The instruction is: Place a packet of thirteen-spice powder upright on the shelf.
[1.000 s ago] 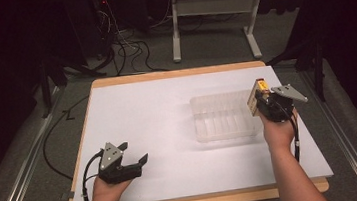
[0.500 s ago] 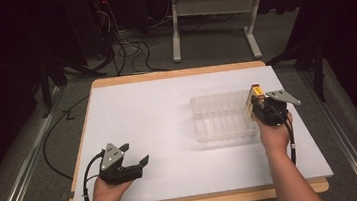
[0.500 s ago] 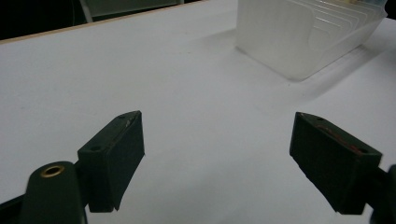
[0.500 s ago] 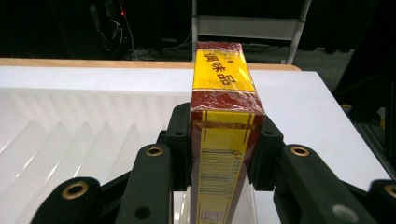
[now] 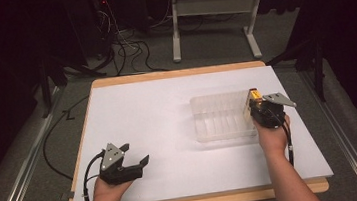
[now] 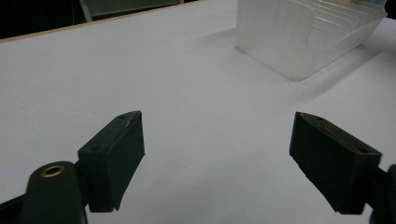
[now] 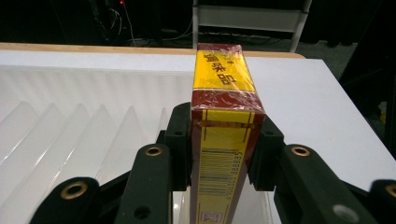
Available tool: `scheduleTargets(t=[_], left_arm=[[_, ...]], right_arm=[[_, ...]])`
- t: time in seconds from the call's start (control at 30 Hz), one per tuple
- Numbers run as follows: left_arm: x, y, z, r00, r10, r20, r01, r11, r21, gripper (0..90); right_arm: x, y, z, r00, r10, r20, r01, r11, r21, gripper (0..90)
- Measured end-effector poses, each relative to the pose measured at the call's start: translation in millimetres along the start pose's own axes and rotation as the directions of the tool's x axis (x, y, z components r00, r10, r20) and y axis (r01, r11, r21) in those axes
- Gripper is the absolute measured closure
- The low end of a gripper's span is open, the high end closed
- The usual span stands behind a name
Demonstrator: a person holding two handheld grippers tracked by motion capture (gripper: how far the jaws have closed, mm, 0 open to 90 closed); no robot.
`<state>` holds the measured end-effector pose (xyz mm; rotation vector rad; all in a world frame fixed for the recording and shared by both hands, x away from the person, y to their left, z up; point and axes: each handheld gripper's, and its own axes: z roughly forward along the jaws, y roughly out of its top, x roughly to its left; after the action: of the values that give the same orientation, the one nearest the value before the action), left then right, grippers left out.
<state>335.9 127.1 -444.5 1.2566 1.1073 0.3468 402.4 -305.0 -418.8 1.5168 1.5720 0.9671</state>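
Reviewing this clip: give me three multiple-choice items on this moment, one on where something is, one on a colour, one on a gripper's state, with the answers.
1. Where does the clear ribbed plastic bin stand?
A. on the right half of the white table top
B. at the table's near left corner
C. on the floor behind the table

2. What colours is the box in the right gripper?
A. blue and white
B. yellow and dark red
C. plain green

3. How is the left gripper?
A. shut on the bin's wall
B. shut on a cable
C. open with nothing between its jaws

Answers: 1 A, the high view shows the bin on the white table top, right of centre. 2 B, the right gripper view shows the yellow and dark red box with a barcode. 3 C, the left gripper view shows its jaws wide apart over bare table.
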Motion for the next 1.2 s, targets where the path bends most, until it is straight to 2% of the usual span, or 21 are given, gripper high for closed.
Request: scheduleTargets(t=[0.23,0.47,0.6,0.63,0.7,0.83,1.0,1.03,1.07,1.2], left_arm=[[-0.1,-0.2,0.3,1.0,0.001,0.002,-0.001,1.0,0.002,18.5],[-0.3,-0.4,-0.2,1.0,-0.003,0.002,0.003,1.0,0.002,18.5],[0.1,0.0,-0.6,1.0,0.0,0.0,0.0,1.0,0.002,18.5],[0.0,0.1,-0.5,1.0,-0.006,0.0,0.006,1.0,0.002,18.5],[0.5,0.1,-0.4,1.0,-0.005,-0.003,0.005,1.0,0.004,18.5],[0.0,0.1,-1.1,0.9998,-0.017,-0.007,0.017,0.9999,-0.001,18.5],[0.5,-1.0,-1.3,0.9994,-0.032,-0.014,0.032,0.9995,0.002,18.5],[1.1,-1.7,-1.0,0.9995,-0.026,-0.018,0.026,0.9996,0.008,18.4],[1.4,-2.8,-0.2,0.9995,-0.022,-0.022,0.022,0.9997,0.01,18.4],[-0.4,-4.3,0.4,0.9995,-0.018,-0.024,0.018,0.9998,0.012,18.0]], right_arm=[[1.0,-0.2,0.0,0.9999,-0.008,-0.009,0.008,1.0,-0.001,65.3],[-0.2,1.3,-3.3,0.9998,-0.005,-0.021,0.005,1.0,-0.007,58.4],[-1.3,4.1,-7.2,0.9994,-0.004,-0.034,0.003,1.0,-0.009,49.2],[-1.3,4.1,-7.2,0.9994,-0.004,-0.034,0.003,1.0,-0.009,49.2],[-0.3,7.5,-11.2,0.9984,-0.007,-0.056,0.007,1.0,-0.01,41.6],[2.2,9.9,-17.7,0.9971,-0.022,-0.073,0.021,1.0,-0.018,35.3],[8.0,14.4,-33.8,0.9927,-0.042,-0.113,0.04,0.999,-0.019,25.1],[11.1,15.5,-42.4,0.9889,-0.057,-0.137,0.054,0.998,-0.025,22.4],[11.1,15.5,-42.4,0.9889,-0.057,-0.137,0.054,0.998,-0.025,22.4],[21.1,11.7,-63.7,0.9759,-0.078,-0.204,0.07,0.997,-0.046,17.3]])
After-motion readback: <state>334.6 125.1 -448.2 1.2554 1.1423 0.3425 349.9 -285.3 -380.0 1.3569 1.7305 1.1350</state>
